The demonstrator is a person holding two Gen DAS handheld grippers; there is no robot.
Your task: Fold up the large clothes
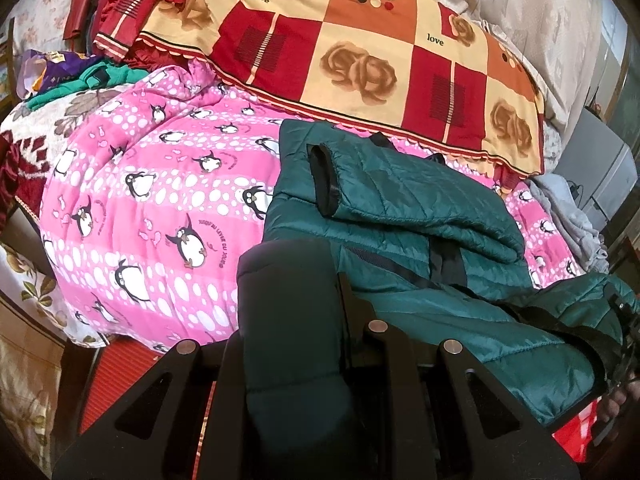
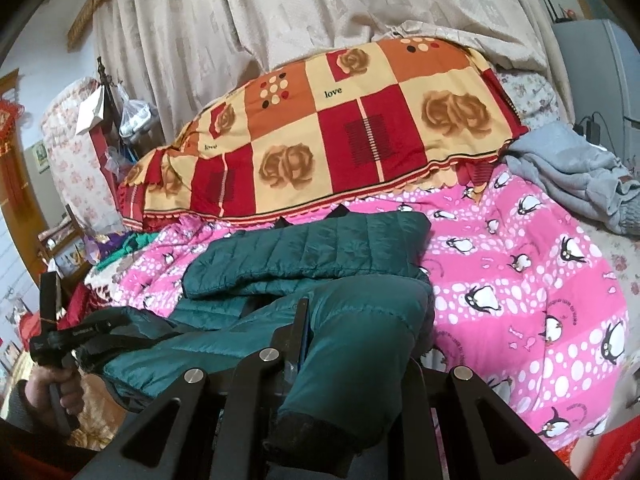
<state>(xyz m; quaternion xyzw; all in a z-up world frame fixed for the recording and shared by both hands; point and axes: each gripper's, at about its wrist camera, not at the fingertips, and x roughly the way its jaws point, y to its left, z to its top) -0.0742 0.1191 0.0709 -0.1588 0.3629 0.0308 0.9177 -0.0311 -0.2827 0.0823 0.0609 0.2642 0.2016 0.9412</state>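
A dark green quilted jacket [image 1: 420, 216] lies on a pink penguin blanket [image 1: 152, 184] on the bed, one sleeve folded across its body. My left gripper [image 1: 304, 320] is shut on a puffy fold at the jacket's near left edge. My right gripper [image 2: 352, 336] is shut on the jacket's near right edge, with a black-cuffed sleeve hanging down over its frame. The jacket [image 2: 312, 252] fills the middle of the right wrist view, on the same blanket [image 2: 520, 272]. The left gripper [image 2: 68, 340] and the hand holding it show at the left there.
A red, orange and cream checked quilt [image 1: 360, 52] is heaped behind the jacket, also in the right wrist view [image 2: 340, 128]. A grey garment [image 2: 568, 172] lies at the far right. Green and purple clothes [image 1: 80, 76] lie at the far left. Curtains [image 2: 280, 12] hang behind.
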